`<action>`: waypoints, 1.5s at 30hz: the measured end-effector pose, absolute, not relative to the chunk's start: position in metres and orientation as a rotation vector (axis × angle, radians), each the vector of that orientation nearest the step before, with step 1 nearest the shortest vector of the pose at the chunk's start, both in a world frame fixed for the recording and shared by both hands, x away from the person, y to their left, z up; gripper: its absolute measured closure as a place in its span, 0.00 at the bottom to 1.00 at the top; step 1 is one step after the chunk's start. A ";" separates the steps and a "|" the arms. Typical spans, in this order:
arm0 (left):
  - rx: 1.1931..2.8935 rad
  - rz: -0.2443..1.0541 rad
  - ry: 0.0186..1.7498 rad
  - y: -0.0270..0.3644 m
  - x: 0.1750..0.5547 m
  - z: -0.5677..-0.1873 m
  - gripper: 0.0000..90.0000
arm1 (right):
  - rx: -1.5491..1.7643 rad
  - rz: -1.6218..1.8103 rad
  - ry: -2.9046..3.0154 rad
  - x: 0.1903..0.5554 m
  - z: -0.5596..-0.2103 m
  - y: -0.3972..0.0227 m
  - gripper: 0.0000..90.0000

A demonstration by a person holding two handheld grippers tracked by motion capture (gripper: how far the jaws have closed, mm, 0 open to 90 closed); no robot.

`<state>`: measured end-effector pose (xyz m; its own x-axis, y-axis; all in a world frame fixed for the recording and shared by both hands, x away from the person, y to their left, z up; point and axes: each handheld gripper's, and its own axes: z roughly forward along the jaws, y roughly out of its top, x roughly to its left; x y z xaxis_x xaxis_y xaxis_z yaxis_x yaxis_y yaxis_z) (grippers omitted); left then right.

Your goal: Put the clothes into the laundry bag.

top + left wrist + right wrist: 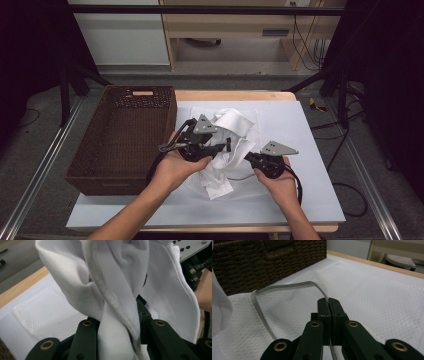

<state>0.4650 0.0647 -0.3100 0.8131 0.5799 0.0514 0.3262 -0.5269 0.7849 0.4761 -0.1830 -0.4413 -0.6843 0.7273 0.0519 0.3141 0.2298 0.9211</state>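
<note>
Gripping a bunched white cloth (117, 290) near the table's (310, 200) middle, your left gripper (117, 337) is clenched on it. Your right gripper (328, 302) pinches a mesh bag's (374, 297) rim beside the basket (120, 135).

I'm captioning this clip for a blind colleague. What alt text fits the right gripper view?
The right gripper has its black jaws shut on the grey edge of a white mesh bag that lies on the table. The bag's rim loops open to the left, with a brown wicker basket behind.
</note>
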 end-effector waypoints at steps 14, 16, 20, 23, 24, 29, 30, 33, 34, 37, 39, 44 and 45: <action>2.154 0.384 0.636 0.065 0.457 -0.337 0.77 | 0.950 1.403 2.103 0.473 -0.437 -0.179 0.99; 2.144 0.383 0.629 0.067 0.456 -0.336 0.77 | 0.949 1.387 2.110 0.474 -0.436 -0.177 0.99; 2.125 0.394 0.617 0.071 0.455 -0.335 0.77 | 0.943 1.374 2.139 0.476 -0.433 -0.175 0.99; 2.125 0.400 0.612 0.074 0.452 -0.337 0.77 | 0.946 1.361 2.148 0.477 -0.430 -0.174 0.99; 2.125 0.400 0.612 0.074 0.452 -0.337 0.77 | 0.946 1.361 2.148 0.477 -0.430 -0.174 0.99; 2.120 0.403 0.599 0.081 0.445 -0.336 0.77 | 0.956 1.353 2.134 0.479 -0.423 -0.176 0.99; 2.118 0.400 0.597 0.083 0.443 -0.336 0.77 | 0.960 1.353 2.133 0.479 -0.422 -0.177 0.99; 2.123 0.385 0.589 0.084 0.440 -0.336 0.77 | 0.979 1.356 2.122 0.482 -0.418 -0.179 0.99; 2.123 0.385 0.589 0.084 0.440 -0.336 0.77 | 0.979 1.356 2.122 0.482 -0.418 -0.179 0.99; 2.158 0.335 0.557 0.082 0.435 -0.334 0.77 | 0.974 1.358 2.115 0.483 -0.415 -0.178 0.99; 2.176 0.315 0.547 0.081 0.433 -0.333 0.77 | 0.974 1.362 2.110 0.484 -0.413 -0.176 0.99; 2.204 0.302 0.533 0.081 0.429 -0.333 0.77 | 0.978 1.376 2.102 0.486 -0.412 -0.175 0.99; 2.211 0.291 0.535 0.082 0.430 -0.335 0.77 | 0.978 1.376 2.103 0.486 -0.411 -0.175 0.99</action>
<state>0.4297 0.0823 -0.3353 0.8829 0.4688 0.0287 0.2782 -0.5713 0.7722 0.4857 -0.1748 -0.4115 -0.6527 0.7574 0.0166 0.3185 0.2545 0.9131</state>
